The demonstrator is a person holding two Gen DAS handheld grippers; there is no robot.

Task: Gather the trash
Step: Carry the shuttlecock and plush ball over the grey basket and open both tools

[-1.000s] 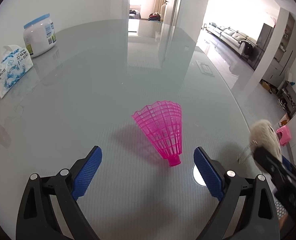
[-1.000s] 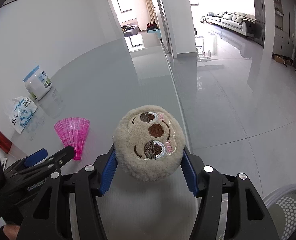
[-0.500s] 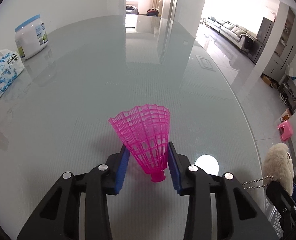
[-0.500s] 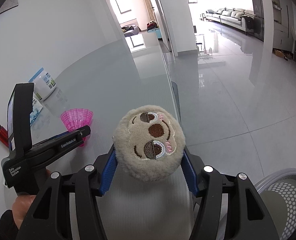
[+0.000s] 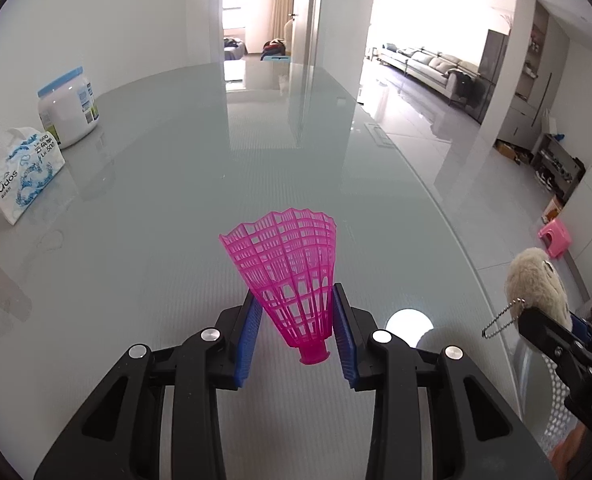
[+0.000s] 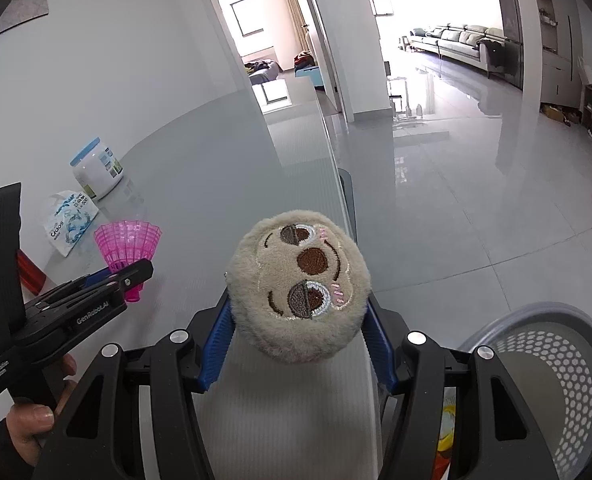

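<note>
1. The glass table [image 5: 176, 184] is the largest thing in view; it carries a white jar [image 5: 69, 107] and a tissue pack [image 5: 23, 174] far off at the left, likely keepers set well apart from the trash.
2. A perforated waste bin [image 6: 556, 364] stands low at the right, beside the table edge; it looks placed there so both hands can reach it.
3. The right gripper [image 6: 298, 334] is clamped on a plush sloth head [image 6: 300, 292], face toward the camera, over the table edge near the bin; in my judgement it is waiting to drop.
4. The left gripper [image 5: 298, 334] is closed on the pink shuttlecock [image 5: 290, 280], blue pads squeezing the lower skirt, cap toward the camera; the tool is angled over the glass, a hand [image 6: 32, 420] at its handle.
</note>
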